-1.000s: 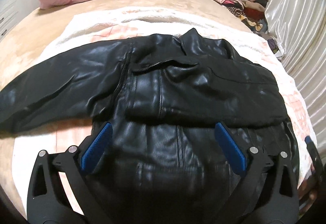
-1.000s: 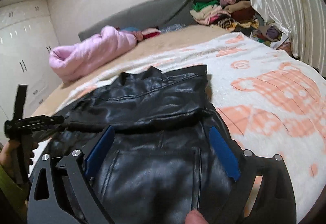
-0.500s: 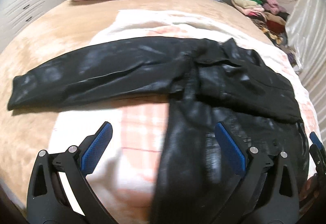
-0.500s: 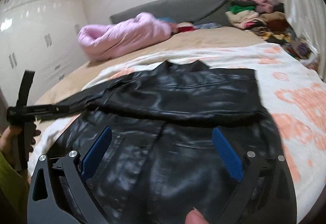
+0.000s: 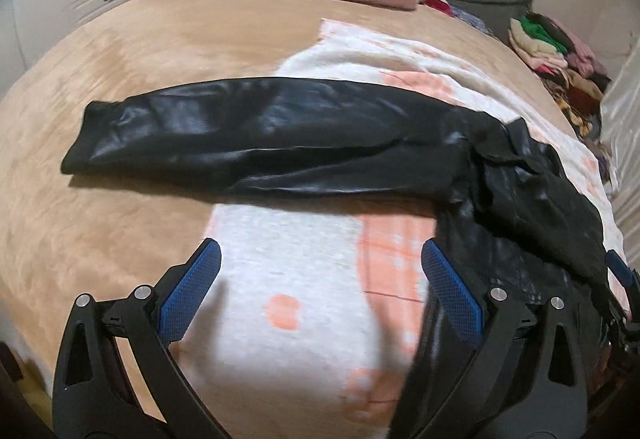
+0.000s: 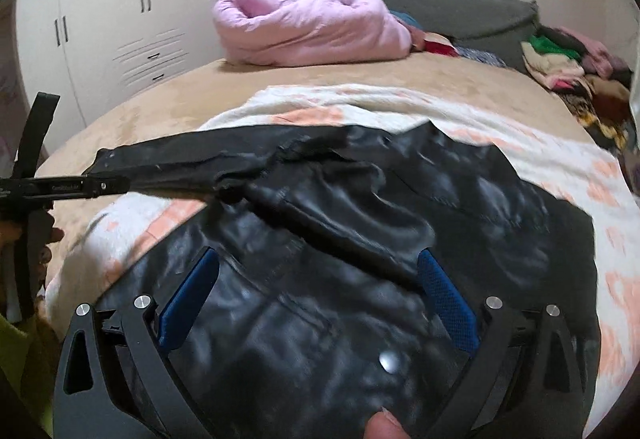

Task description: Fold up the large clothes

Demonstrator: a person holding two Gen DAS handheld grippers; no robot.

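On bed (image 5: 120,159), atop peach-and-white blanket (image 5: 288,271): black leather jacket (image 6: 360,319), one sleeve (image 5: 248,131) already folded across chest, other lying stretched out flat.

- We are reading sleeve's long axis as crosswise to left gripper (image 5: 318,295), cuff far-left, shoulder right; left gripper nearer, fingers spread, holding nothing.
- Right gripper (image 6: 316,299) hovering over jacket body, likewise spread, empty.
- We are noting glossy, creased, stiff-looking hide; knit-looking cuff; plush blanket.
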